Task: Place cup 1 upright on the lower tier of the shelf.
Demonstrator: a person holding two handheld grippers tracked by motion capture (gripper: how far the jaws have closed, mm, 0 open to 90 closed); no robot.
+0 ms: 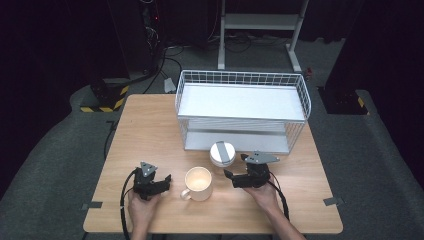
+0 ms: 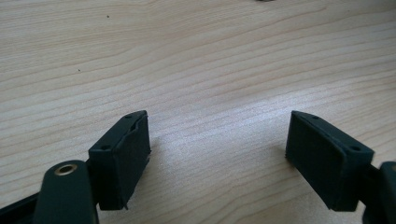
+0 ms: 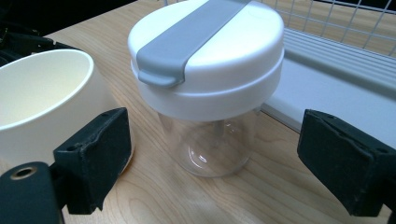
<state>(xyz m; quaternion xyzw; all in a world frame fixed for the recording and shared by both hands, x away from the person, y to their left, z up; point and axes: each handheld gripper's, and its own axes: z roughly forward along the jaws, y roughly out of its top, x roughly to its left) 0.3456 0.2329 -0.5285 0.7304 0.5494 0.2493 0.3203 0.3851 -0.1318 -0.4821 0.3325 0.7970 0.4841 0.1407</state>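
Note:
A clear jar (image 1: 222, 153) with a white lid and a grey strap stands upright on the wooden table (image 1: 150, 130), just in front of the wire rack. A cream mug (image 1: 199, 183) sits to its left, handle toward the person. My right gripper (image 1: 235, 166) is beside the jar on its right. In the right gripper view the jar (image 3: 205, 60) stands just ahead of the right gripper (image 3: 212, 158); the jaws are wide apart and touch nothing. The mug (image 3: 42, 93) is by the left jaw. My left gripper (image 1: 167, 179) rests left of the mug; the left gripper (image 2: 217, 154) is open over bare wood.
A white two-shelf wire rack (image 1: 242, 107) fills the back middle of the table; its lower shelf (image 3: 336, 65) lies right behind the jar. Cables trail from both grippers toward the front edge. Bare wood lies to the left of the rack.

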